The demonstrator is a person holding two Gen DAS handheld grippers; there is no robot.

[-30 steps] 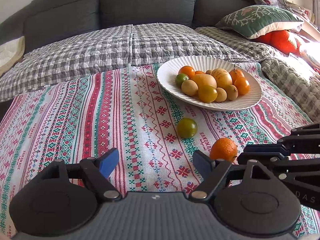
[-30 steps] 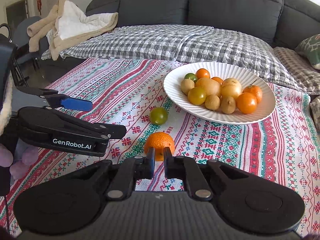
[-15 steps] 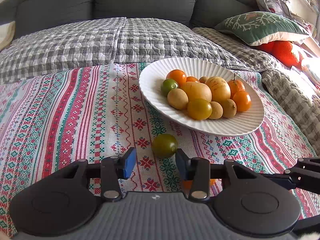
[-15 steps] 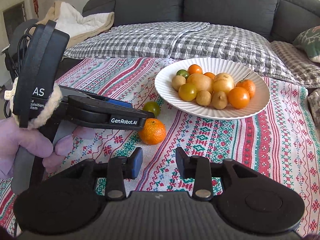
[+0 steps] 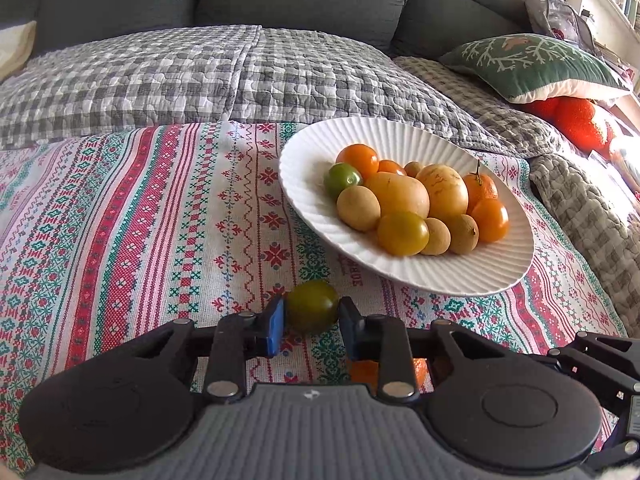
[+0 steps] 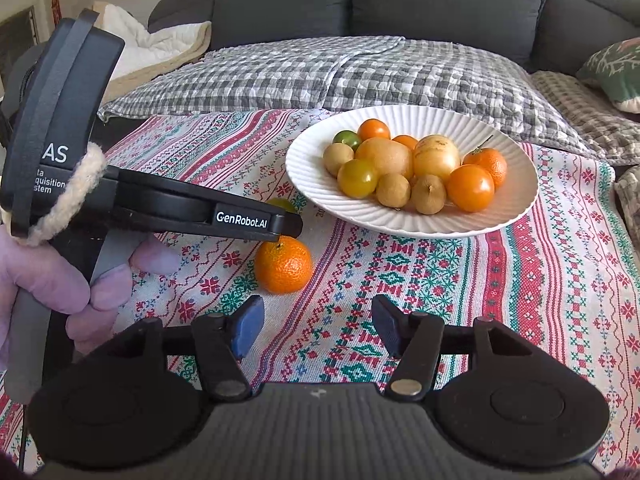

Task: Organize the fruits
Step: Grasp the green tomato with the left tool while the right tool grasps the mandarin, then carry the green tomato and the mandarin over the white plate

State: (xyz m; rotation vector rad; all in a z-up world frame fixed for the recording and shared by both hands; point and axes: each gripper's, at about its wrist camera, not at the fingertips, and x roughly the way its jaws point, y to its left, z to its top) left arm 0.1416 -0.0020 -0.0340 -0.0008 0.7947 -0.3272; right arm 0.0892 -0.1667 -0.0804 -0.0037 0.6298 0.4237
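- Blue-padded jaws of the left gripper (image 5: 311, 326) bracket a green tomato (image 5: 312, 306) low in the centre of the left wrist view, one pad at each flank; whether they already press the skin cannot be told, though they stand only a tomato's width apart.
- Resting on the striped tablecloth (image 5: 132, 216), the tomato lies just short of the white plate (image 5: 304, 152), which fills the right of centre with a heap of orange, yellow and green fruit, so the likely aim is to add this stray to the pile.
- Held low and nearly level, the tool points straight at the plate, a pose suited to a side-on pinch.
- A sliver of orange peel shows beneath the right-hand finger at the bottom of the frame: the mandarin (image 5: 362, 370), mostly hidden.

- Wide-apart jaws of the right gripper (image 6: 316, 326) frame only bare cloth at the bottom centre of the right wrist view; nothing sits between them.
- Left of centre, the mandarin (image 6: 283, 265) waits on the cloth, near the plate (image 6: 516, 148) but off it, probably this gripper's next pick.
- Crossing from the left edge, the left gripper (image 6: 286, 222) reaches over the mandarin, its handle gripped by a gloved hand (image 6: 48, 284); the tomato (image 6: 283, 204) peeks out behind its tip.
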